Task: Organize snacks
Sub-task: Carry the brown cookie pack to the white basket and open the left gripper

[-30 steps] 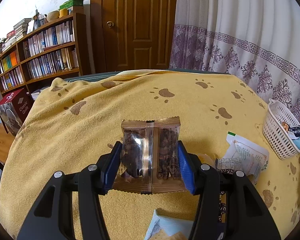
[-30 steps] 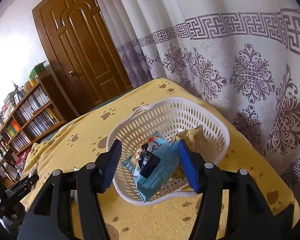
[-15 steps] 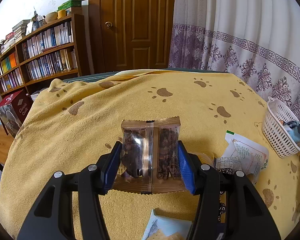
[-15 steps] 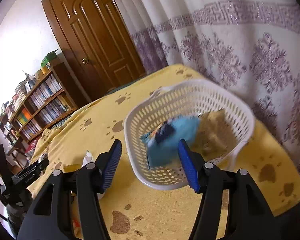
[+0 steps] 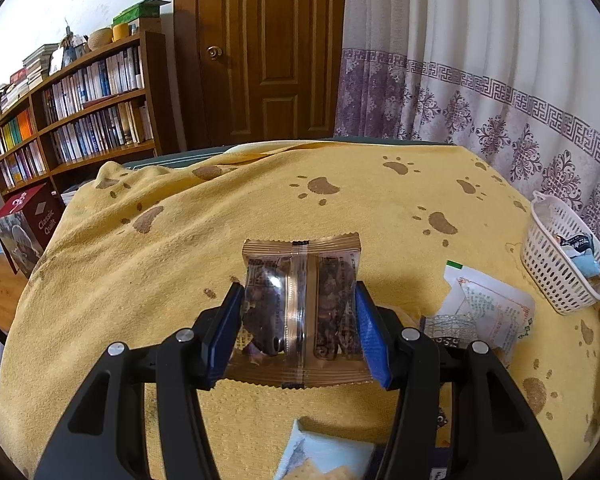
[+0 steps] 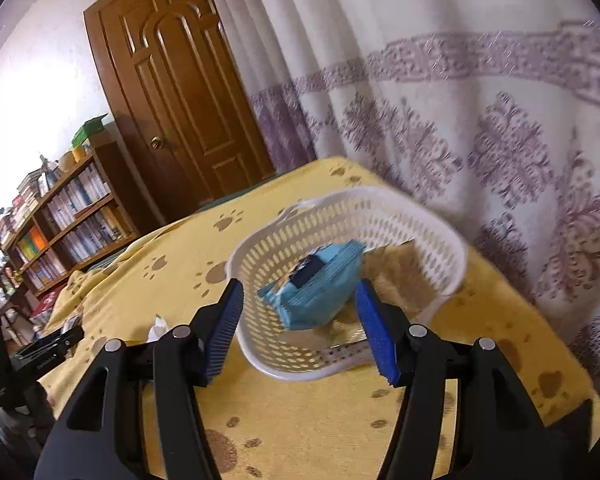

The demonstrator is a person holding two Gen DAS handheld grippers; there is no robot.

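Basket (image 6: 440, 240) fills right view; left claw (image 5: 298, 332) grips packet (image 5: 300, 312).

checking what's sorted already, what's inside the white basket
A light blue snack packet lies in the white basket, with something tan beside it. Whatever sits beneath the packet is covered.

A brown-edged clear snack packet (image 5: 302, 312) with dark pieces inside is held upright above the yellow paw-print cloth (image 5: 180, 248). A white slotted basket (image 6: 380, 216) is set near the cloth's edge; a light-blue packet (image 6: 316, 292) is seen lying inside it.
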